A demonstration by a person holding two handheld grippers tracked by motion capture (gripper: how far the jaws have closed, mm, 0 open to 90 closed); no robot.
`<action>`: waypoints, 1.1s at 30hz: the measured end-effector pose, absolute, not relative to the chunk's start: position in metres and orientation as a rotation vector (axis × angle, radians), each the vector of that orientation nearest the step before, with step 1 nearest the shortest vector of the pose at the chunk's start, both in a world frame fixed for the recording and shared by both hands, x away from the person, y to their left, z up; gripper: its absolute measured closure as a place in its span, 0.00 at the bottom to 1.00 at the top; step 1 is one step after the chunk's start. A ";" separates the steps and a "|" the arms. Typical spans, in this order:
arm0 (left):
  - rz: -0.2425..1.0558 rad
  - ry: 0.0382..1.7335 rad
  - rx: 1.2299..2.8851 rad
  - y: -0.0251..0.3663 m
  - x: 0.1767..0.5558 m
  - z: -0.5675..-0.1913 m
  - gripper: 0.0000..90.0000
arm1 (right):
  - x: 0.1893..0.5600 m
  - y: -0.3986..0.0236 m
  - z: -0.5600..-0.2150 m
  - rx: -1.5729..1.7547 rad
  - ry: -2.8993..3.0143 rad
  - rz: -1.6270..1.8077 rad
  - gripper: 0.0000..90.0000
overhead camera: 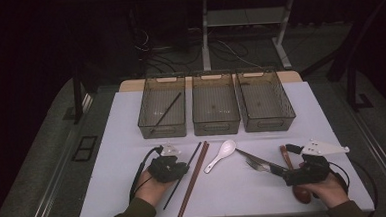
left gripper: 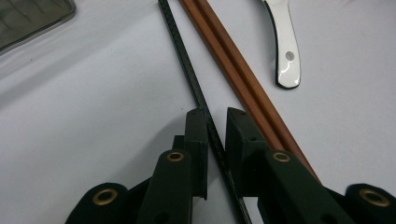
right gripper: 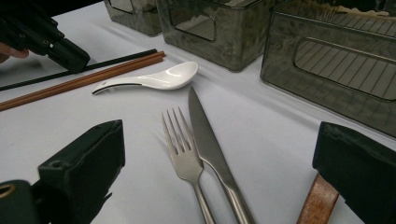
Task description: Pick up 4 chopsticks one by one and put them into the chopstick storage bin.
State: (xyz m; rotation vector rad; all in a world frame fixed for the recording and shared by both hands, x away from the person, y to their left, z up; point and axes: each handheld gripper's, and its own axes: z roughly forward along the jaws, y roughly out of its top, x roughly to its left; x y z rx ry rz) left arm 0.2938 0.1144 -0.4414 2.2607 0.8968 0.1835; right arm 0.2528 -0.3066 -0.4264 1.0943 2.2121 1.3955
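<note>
Left gripper (left gripper: 215, 122): jaws closed on black chopstick (left gripper: 187, 63), brown chopsticks (left gripper: 233, 70) at 3 o'clock. Right gripper (right gripper: 219, 172): jaws wide apart, empty, over fork (right gripper: 183, 150) and knife (right gripper: 208, 140).

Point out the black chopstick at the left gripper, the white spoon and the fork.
black chopstick (left gripper: 187, 60), left gripper view, mid-shaft ahead of the jaws.
white spoon (right gripper: 180, 74), right gripper view, bowl.
fork (right gripper: 180, 140), right gripper view, base of the tines.

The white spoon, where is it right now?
In the high view the white spoon lies on the table's near middle, between the brown chopsticks on its left and the fork and knife on its right.
</note>
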 end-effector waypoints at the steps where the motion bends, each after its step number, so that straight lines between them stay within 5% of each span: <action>1: 0.187 0.899 2.262 0.114 0.293 -0.441 0.87 | 0.253 -0.307 -0.426 1.094 2.211 1.396 0.03; 33: 0.268 0.935 2.289 0.121 0.298 -0.439 0.95 | 0.253 -0.307 -0.426 1.095 2.213 1.397 0.03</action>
